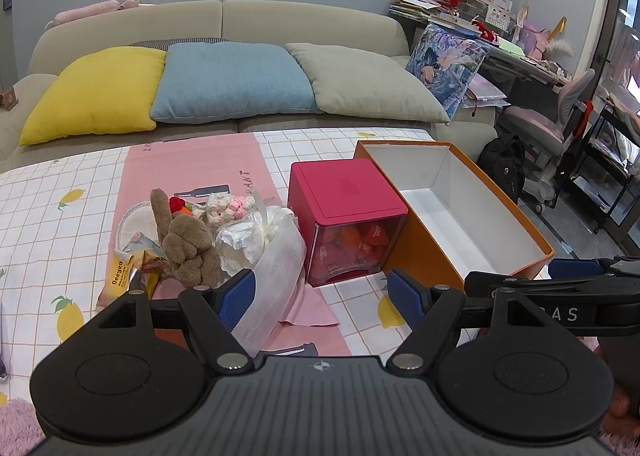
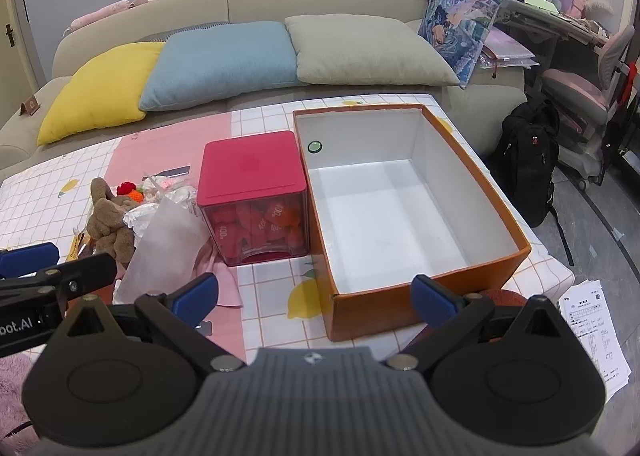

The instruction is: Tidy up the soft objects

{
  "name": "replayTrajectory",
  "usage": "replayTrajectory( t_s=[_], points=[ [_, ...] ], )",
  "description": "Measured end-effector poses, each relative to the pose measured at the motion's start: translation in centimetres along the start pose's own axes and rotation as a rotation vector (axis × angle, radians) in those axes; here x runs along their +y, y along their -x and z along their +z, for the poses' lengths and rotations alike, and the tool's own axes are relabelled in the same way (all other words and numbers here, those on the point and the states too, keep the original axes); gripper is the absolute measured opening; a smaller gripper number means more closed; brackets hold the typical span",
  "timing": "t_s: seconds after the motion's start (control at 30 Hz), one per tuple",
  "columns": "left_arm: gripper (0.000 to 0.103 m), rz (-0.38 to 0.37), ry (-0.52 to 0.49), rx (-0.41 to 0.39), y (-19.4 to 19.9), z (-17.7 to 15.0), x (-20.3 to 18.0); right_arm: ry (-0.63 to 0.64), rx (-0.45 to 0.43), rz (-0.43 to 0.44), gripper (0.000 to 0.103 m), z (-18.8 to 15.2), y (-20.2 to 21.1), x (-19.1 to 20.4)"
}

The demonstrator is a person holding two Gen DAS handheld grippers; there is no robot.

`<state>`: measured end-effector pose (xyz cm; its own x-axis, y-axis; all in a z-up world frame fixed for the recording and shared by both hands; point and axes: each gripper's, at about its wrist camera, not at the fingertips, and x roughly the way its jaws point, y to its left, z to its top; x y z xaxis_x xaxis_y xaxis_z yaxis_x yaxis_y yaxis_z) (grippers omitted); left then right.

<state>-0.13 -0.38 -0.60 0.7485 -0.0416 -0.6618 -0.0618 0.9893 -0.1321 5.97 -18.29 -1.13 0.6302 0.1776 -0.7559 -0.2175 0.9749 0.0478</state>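
both jaws sitting wide apart, gripping nothing: left gripper hovering near brown plush, right gripper facing orange box.

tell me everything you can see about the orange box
The orange box is a large rectangular open-top carton, orange outside and white inside, cardboard by its look. It has no lid on and holds nothing. A small round green-ringed mark sits on its inner far-left wall. It rests flat on the lemon-print cloth, with the pink cube container against or very near its left side. Neither gripper touches it.
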Motion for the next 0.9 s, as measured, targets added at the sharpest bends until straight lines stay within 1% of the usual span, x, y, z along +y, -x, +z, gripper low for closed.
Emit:
replayTrajectory(
  t_s=[0.3,0.4,0.47,0.7,0.77,0.83,0.9],
  points=[
    [0.088,0.0,0.004,0.002,0.0,-0.1,0.0,0.002,0.006,0.0,0.1,0.0,0.0,0.1],
    [0.083,-0.004,0.014,0.008,0.0,-0.1,0.2,0.003,0.007,0.0,0.1,0.0,0.0,0.1],
    [0.082,-0.003,0.026,0.015,0.0,0.0,0.4,0.005,0.01,0.005,0.1,0.0,-0.1,0.1],
    [0.071,-0.004,0.086,0.035,0.0,-0.1,2.4,0.03,0.007,0.066,0.099,-0.1,-0.2,0.8],
    [0.067,-0.007,0.104,0.047,0.0,-0.2,3.2,0.053,0.009,0.083,0.091,0.0,-0.3,1.2],
    [0.062,-0.003,0.117,0.058,-0.1,-0.4,4.0,0.074,0.016,0.1,0.086,0.1,-0.5,1.5],
    [0.06,-0.002,0.127,0.072,-0.3,-0.6,4.9,0.095,0.026,0.12,0.079,0.2,-0.9,1.9]
  ],
)
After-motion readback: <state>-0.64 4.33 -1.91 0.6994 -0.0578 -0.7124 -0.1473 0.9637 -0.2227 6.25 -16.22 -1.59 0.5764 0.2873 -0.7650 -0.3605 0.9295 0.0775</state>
